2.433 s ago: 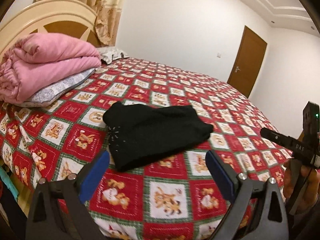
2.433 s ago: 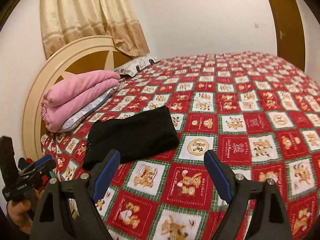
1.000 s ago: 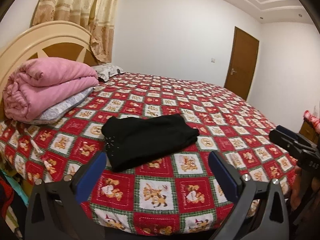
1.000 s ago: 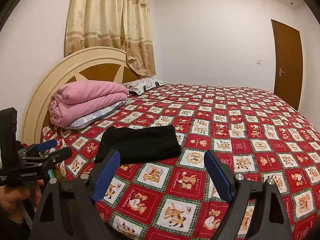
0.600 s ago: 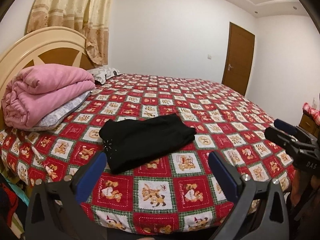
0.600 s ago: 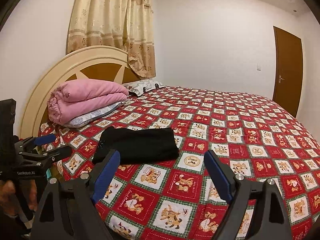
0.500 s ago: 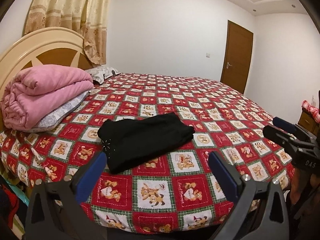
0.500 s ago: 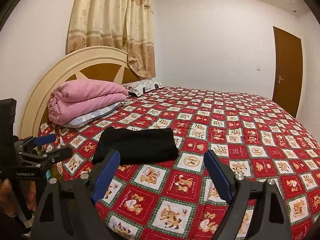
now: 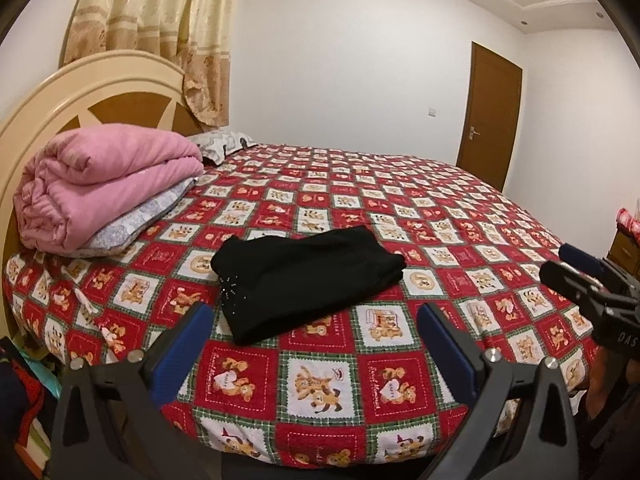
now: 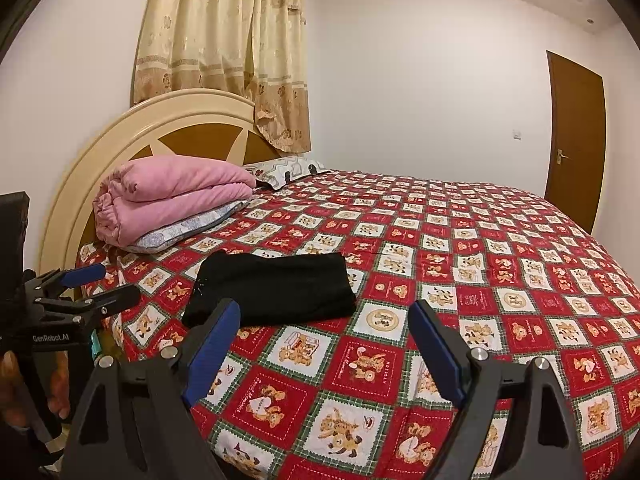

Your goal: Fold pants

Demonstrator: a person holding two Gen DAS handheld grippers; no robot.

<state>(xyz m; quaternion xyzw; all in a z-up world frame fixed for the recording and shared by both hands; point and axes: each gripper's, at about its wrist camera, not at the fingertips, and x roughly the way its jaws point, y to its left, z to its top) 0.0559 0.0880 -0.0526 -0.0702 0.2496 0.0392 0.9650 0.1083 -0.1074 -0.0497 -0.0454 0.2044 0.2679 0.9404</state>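
the black pants (image 9: pixel 304 280) are seen lying folded into a compact rectangle on the bedspread (image 9: pixel 460 220), a red, white and green checked cover printed with teddy bears. they rest flat near the front edge of the bed, toward the headboard side, and a scatter of small pale dots is visible on the corner nearest the left camera. nothing is touching them.

the left gripper (image 9: pixel 316 344) is held back from the bed edge with its blue-padded fingers (image 9: pixel 182 346) spread wide apart; nothing is held between them. the right gripper (image 10: pixel 324 344) is likewise held clear of the bed, its fingers (image 10: pixel 212 346) set wide apart with only the bedspread seen in the gap. in the right view the left gripper (image 10: pixel 80 292) is seen at the left edge, held in a hand (image 10: pixel 28 392), well apart from the pants. in the left view the right gripper (image 9: pixel 580 280) is seen at the right edge, beside the bed's corner.

a folded pink quilt (image 9: pixel 100 188) is stacked on a pale patterned pillow (image 9: pixel 140 220) against the cream and brown headboard (image 9: pixel 100 92). a second patterned pillow (image 10: pixel 284 170) lies further back. beige curtains (image 10: pixel 224 52) hang behind the headboard, and a brown door (image 10: pixel 576 144) is set in the far white wall.
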